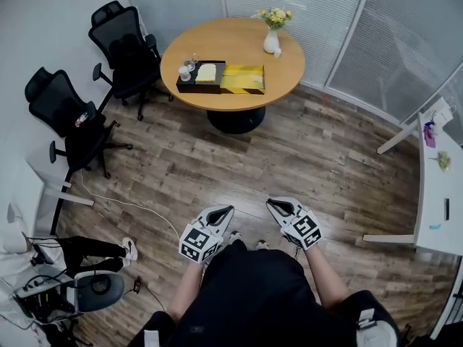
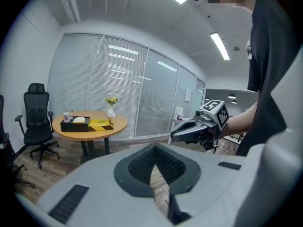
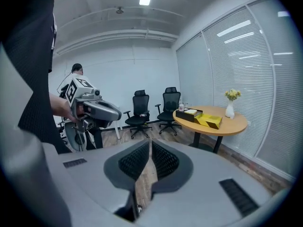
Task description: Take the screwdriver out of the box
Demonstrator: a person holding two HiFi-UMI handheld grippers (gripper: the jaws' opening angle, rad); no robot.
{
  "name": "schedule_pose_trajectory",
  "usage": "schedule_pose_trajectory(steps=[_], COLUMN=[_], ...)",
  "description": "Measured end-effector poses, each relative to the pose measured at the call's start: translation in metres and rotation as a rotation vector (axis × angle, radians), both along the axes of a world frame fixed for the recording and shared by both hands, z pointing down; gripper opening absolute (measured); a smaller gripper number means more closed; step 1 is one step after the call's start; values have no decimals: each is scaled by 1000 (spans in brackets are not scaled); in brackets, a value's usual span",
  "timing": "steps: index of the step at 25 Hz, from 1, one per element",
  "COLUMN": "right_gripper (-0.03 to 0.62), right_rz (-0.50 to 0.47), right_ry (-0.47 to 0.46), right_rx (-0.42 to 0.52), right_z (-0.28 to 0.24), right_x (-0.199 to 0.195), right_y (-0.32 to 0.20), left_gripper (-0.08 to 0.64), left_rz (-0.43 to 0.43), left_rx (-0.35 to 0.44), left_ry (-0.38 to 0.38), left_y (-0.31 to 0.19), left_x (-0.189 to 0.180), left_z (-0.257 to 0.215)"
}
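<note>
Person stands on wood floor (image 1: 304, 150), one claw in each hand, both held low in front of the body and well apart from the round table (image 1: 231, 45). Left claw (image 1: 228, 209): jaws together, nothing between them. Right claw (image 1: 270, 202): jaws together too, empty. Both point toward the table, side by side, with a gap between them.

Black box (image 1: 201, 76) sits on the table's near edge, open at the top, with something pale inside. Yellow case (image 1: 244, 79) with dark stripes lies touching its right side. Screwdriver can't be made out at this distance, in the box or anywhere else. Small glass items stand at the box's left end, too small to tell what. White vase (image 1: 271, 40) with yellow flowers is on the far side of the table. Two black chairs (image 1: 126, 49) stand left of the table by the wall.
</note>
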State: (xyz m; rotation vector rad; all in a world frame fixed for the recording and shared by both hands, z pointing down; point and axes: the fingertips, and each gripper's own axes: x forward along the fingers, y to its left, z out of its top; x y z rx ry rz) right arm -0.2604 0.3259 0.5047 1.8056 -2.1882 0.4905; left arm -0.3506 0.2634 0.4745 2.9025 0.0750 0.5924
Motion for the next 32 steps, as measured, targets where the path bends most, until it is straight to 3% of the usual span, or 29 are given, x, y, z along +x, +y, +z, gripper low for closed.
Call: schedule_pose_trajectory(steps=[15, 25, 32], right_gripper=[14, 12, 12], right_rz=[99, 62, 3], right_ry=[-10, 28, 33], right_rx=[24, 86, 61], right_z=[3, -7, -6], right_x=[-2, 55, 107], right_y=[-54, -68, -79], left_gripper=[6, 6, 6], left_rz=[86, 45, 1], left_rx=[-12, 38, 42], left_ry=[21, 34, 32], left_y=[-49, -53, -64], left_x=[4, 45, 92], left_z=[4, -1, -4])
